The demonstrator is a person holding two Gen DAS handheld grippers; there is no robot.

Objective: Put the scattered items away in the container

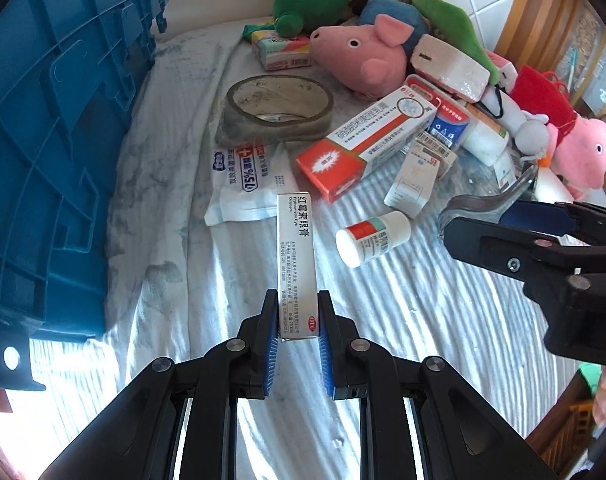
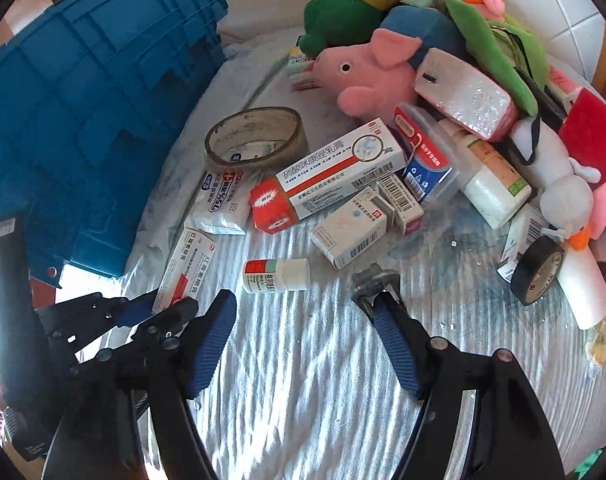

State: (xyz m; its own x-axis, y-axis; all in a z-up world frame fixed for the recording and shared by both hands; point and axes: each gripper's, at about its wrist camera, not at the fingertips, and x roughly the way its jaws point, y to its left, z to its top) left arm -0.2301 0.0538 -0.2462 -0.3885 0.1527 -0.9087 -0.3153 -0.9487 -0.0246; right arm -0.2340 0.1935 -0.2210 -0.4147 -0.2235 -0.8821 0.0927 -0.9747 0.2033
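Two grippers show: your left gripper (image 1: 299, 330) has its jaws clamped on a slim box (image 1: 296, 256), lifted over the sheet (image 1: 403, 320) beside the blue crate (image 1: 51, 152). Your right gripper (image 2: 303, 320) hangs wide open, empty, near the bottle (image 2: 277, 276).

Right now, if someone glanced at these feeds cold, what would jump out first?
The left gripper shut on a slim white ointment box, pointing forward over the cloth. Next, the big blue crate on the left. Then the plush heap at the back, the pink pig facing the crate, with medicine boxes spilled before it.
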